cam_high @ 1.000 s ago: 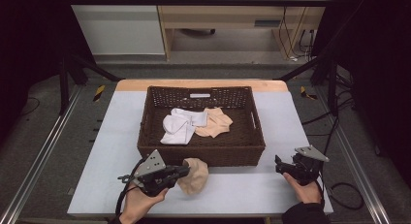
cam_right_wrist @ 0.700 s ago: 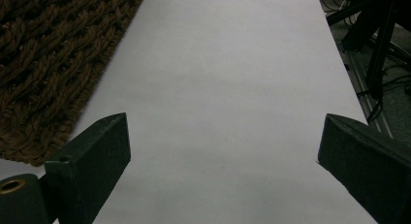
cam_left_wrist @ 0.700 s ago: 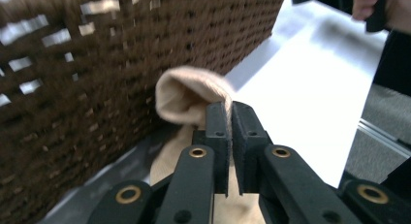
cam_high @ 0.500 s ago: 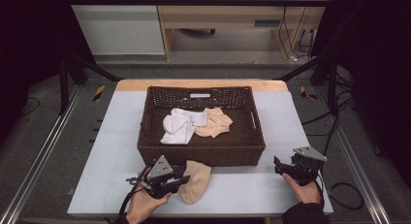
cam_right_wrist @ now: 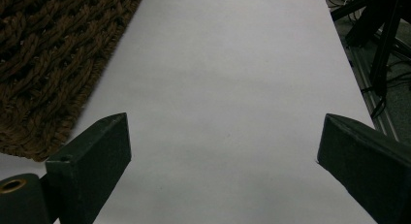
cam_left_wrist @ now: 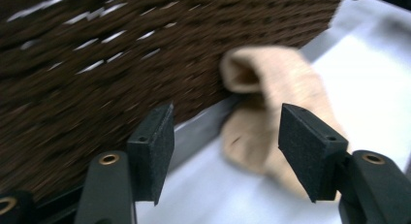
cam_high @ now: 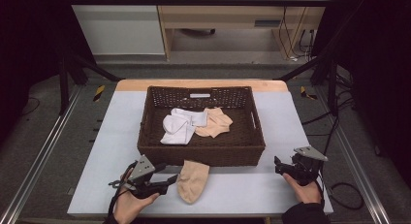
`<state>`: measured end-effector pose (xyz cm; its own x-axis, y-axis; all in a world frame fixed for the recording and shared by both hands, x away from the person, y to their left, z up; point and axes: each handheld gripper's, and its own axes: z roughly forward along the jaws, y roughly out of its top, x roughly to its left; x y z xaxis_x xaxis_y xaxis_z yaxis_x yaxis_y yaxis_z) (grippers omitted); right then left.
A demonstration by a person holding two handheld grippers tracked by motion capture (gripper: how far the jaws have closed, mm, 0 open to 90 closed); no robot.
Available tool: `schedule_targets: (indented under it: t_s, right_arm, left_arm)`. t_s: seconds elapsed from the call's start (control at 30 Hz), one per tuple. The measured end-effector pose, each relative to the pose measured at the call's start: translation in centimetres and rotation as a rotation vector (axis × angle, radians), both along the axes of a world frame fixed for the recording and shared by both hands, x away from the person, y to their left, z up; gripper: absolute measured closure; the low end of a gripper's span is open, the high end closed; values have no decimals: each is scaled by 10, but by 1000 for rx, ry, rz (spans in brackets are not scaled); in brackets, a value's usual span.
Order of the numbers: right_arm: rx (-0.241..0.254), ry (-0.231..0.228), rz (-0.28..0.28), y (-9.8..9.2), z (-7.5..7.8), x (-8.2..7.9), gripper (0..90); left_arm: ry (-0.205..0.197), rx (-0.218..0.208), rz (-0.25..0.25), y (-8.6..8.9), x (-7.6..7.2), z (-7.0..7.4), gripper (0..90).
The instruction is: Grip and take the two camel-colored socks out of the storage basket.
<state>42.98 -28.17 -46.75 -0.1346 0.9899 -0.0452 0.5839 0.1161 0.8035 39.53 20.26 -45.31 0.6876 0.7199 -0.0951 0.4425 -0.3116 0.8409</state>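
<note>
Down at the left near edge of the table [cam_high: 106,136], the left gripper [cam_high: 169,179] sits low with its jaws spread wide; they have just been opening, and nothing is pinched between them now. In the left gripper view the beige sock [cam_left_wrist: 271,112] lies loose just ahead of the right pad [cam_left_wrist: 310,146], apart from both pads, its cuff propped against the outer wall of the wicker basket [cam_left_wrist: 121,54]. From the high view that beige sock [cam_high: 192,180] lies on the table just in front of the wicker basket [cam_high: 201,151], its upper end touching the near wall. Inside the basket lie a white sock [cam_high: 178,127] and, beside it to the right, a second beige sock [cam_high: 215,122], the two overlapping slightly. Farther right, the right gripper [cam_high: 280,164] rests near the table's right edge with jaws wide apart over bare tabletop, holding nothing. The likely trouble: the open left jaws stand so near the released sock that a careless pull-back could snag the fabric and drag it toward the near edge; the cuff leaning on the weave could also catch or slump. Hard to judge: the left gripper view is blurred, so whether the sock is folded or merely rumpled is unclear. How the basket socks are layered cannot be told from above.
</note>
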Motion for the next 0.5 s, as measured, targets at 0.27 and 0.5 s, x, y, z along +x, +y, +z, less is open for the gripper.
schedule_targets:
  t_s: [0.27,0.5]
  right_arm:
    - [6,1,-2,0,0,0,53]
    - [-1,2,4,0,0,1,52]
  left_arm:
    - [3,22,97,33,2,-8,339]
    - [-3,48,139,44,5,-10,313]
